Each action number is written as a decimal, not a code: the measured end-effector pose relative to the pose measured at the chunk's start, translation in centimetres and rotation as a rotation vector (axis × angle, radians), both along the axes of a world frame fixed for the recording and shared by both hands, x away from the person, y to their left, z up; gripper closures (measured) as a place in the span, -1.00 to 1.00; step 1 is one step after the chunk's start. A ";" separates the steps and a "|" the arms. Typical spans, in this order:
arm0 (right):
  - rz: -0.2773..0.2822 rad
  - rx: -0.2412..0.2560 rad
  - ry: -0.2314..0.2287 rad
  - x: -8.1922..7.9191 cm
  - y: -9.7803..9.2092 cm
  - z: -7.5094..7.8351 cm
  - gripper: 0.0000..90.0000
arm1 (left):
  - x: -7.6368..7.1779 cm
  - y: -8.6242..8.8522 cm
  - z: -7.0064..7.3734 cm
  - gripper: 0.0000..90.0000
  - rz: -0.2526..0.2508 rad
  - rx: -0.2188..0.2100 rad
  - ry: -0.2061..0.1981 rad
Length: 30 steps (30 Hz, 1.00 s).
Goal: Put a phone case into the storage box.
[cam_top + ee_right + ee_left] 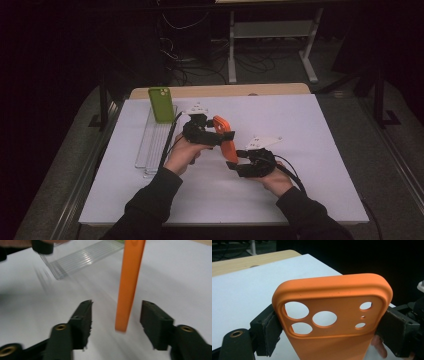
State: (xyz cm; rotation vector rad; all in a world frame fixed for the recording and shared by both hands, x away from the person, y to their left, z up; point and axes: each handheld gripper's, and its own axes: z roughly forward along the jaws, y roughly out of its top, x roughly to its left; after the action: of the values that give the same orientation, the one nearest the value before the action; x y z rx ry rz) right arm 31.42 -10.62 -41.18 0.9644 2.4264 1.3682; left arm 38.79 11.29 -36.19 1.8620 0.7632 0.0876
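An orange phone case [226, 138] hangs above the white table, held upright by its camera end. My left gripper [223, 134] is shut on it; in the left gripper view the case [332, 315] shows its camera holes, with a pad [270, 327] pressed on each side edge. My right gripper [235, 161] is open at the case's lower end. Seen edge-on in the right gripper view, the case [128, 285] hangs between the two fingers [83, 320] of my right gripper [116, 321] without touching either.
A green phone case [161, 104] stands upright in a clear ribbed rack [155, 142] at the table's left. The rack [80, 260] shows behind the case. The white table [310, 150] has bare room to the right and front. Dark floor and cables lie beyond.
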 end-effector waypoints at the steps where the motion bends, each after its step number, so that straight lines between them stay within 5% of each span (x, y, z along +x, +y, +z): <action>1: 0.002 0.000 0.002 0.0 -0.1 0.0 -0.18 | 0.2 0.2 0.3 -0.68 0.003 0.010 -0.008; 16: -0.124 -0.120 -0.025 -1.3 -4.7 -0.8 -0.98 | 2.2 4.1 4.3 -0.68 0.151 0.088 -0.094; 30: -0.183 -0.177 -0.029 -2.7 -7.5 -1.7 -1.00 | 5.0 10.0 7.0 -0.68 0.384 0.214 -0.181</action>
State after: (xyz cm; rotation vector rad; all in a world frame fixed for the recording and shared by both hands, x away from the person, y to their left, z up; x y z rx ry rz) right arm 28.76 -18.11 -42.87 1.0816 2.3245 1.0789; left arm 43.74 21.26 -29.19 1.8527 1.0052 0.5943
